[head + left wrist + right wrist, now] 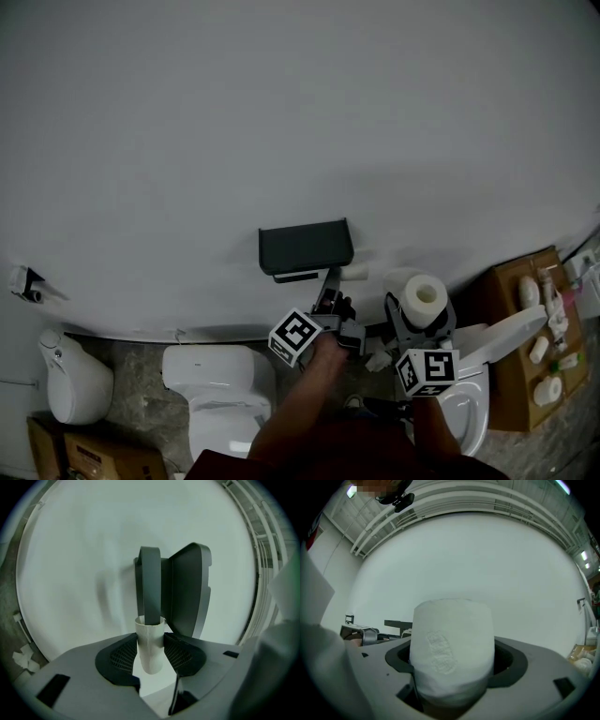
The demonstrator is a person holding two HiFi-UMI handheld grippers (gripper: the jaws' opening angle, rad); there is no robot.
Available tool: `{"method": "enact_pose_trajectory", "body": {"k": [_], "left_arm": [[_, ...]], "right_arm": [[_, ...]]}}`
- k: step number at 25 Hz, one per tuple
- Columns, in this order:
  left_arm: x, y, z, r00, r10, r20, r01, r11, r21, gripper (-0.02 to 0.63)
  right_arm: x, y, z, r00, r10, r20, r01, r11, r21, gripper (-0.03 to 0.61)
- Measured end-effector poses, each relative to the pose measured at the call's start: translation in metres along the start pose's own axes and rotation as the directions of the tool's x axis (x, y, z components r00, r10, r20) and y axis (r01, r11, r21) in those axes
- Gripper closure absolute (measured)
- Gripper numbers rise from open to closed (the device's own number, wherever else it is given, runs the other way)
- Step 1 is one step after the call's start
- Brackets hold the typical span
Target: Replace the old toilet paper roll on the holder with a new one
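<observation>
New roll — right gripper, core — left gripper

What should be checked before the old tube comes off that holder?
1. Left gripper fingers clamp tube: ok.
2. Tube free of holder arm: not ok, the arm sits inside its end.
3. Right gripper grips roll: ok.
4. Roll clear of holder: ok, off to its right in the head view.
5. Spot for dropping tube: cannot tell.
</observation>
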State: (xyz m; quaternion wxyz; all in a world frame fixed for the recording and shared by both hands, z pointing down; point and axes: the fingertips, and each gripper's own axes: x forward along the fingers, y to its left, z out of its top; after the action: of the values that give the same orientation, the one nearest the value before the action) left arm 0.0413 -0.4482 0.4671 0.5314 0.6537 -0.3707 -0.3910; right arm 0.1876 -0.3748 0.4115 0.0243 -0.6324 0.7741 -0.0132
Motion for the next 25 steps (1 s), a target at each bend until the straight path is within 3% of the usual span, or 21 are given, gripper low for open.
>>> {"method": "enact_pose_trajectory", "body": {"k": [7,14,25], "left_arm": [[0.021,-0.001,-0.046,0.997,-0.014,-0.076,0.012,1.0,-0.02,0.417],[0.029,-0.001,-0.063,0.994,-0.017,-0.112,0.014,1.0,-0.027,0.417],[0.002,-0.009,-0.062,0.994,-0.028,-0.108,0.028,1.0,0.0,0.419]], "right_arm": [[-0.016,-0.038,0.003,0.997,-0.071,0.007,0.071,0.997,-0.005,0.186],[-0.022,-0.057,0.004,0.993,-0.115,0.008,0.115,0.993,-0.003,0.186],[-0.01,-0.05,0.001,0.997,-0.083,0.001,0.083,0.997,0.004,0.186]]}}
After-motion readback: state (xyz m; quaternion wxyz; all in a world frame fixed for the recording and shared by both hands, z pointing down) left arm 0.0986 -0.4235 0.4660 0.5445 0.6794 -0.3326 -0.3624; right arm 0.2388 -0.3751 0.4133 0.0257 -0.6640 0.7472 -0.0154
